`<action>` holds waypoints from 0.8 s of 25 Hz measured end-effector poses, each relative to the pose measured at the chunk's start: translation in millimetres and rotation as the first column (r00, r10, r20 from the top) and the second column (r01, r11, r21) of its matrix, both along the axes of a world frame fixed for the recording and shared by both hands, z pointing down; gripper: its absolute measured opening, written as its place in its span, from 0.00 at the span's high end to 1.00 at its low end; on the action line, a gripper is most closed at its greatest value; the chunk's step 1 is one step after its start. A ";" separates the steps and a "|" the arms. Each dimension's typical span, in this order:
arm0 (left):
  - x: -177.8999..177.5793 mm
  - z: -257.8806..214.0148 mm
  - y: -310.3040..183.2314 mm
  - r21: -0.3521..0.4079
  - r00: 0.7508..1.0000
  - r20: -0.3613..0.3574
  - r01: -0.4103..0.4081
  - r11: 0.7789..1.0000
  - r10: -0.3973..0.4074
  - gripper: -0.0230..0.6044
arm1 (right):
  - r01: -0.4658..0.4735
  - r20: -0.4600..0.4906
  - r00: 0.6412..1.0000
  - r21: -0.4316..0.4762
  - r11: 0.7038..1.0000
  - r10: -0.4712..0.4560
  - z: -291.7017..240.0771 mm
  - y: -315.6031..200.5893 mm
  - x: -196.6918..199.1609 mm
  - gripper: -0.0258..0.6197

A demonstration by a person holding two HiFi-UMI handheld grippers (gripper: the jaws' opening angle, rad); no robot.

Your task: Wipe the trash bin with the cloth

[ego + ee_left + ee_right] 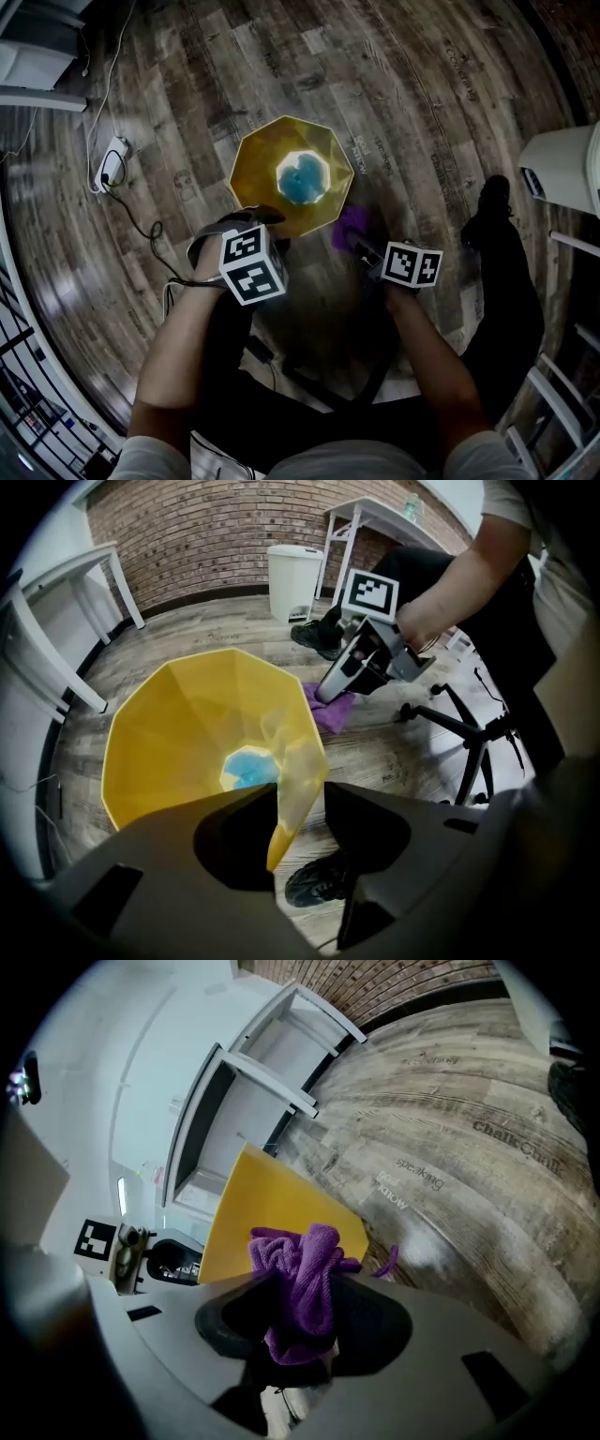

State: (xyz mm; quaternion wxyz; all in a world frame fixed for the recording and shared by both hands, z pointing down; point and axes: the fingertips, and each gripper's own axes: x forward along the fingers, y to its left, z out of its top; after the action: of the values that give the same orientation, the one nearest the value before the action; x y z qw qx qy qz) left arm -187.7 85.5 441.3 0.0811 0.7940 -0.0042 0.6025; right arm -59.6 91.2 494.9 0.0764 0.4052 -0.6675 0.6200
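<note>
Yellow trash bin (258, 169) on wooden floor (422, 112), left tool (281, 829) clamped on its rim, right tool (300, 1324) pinching bunched purple cloth (302, 1265), cloth seemingly against bin's outer wall

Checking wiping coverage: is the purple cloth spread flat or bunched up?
Bunched up: the purple cloth sits crumpled in a wad between the right gripper's jaws, beside the yellow bin's outer wall.
</note>
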 end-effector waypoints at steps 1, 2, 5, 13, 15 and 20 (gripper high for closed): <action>-1.1 4.8 -0.2 0.002 1.000 0.015 0.001 1.000 -0.001 0.72 | -0.015 0.009 1.000 -0.003 1.000 0.015 -1.6 1.6 -0.1 0.71; -0.8 8.2 -0.2 0.001 1.000 0.025 -0.002 1.000 0.002 0.72 | -0.028 0.016 0.999 -0.005 1.000 0.028 -3.2 3.3 0.1 0.71; 5.8 12.1 4.2 -0.021 0.999 0.036 -0.027 0.999 0.027 0.76 | -0.052 0.033 0.998 -0.009 0.999 0.052 -8.3 8.9 0.1 0.71; 23.1 12.3 15.1 -0.107 1.000 0.017 -0.010 0.994 0.012 0.85 | -0.137 0.091 0.987 0.031 0.990 0.134 -30.3 0.1 8.8 0.71; 26.6 12.1 14.9 -0.126 1.000 0.013 0.007 0.992 -0.005 0.85 | -0.164 0.122 0.980 0.055 0.985 0.157 -41.7 -5.4 9.3 0.71; 37.6 10.7 13.1 -0.154 0.999 0.002 0.044 0.987 -0.044 0.85 | -0.221 0.205 0.958 0.087 0.971 0.200 -59.7 -11.7 1.3 0.71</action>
State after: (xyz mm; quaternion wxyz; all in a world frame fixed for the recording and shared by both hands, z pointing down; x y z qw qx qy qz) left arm -150.1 98.7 452.0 0.1553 0.7855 0.0247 0.5985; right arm -58.3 79.5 435.2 -0.0781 0.4147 -0.6577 0.6240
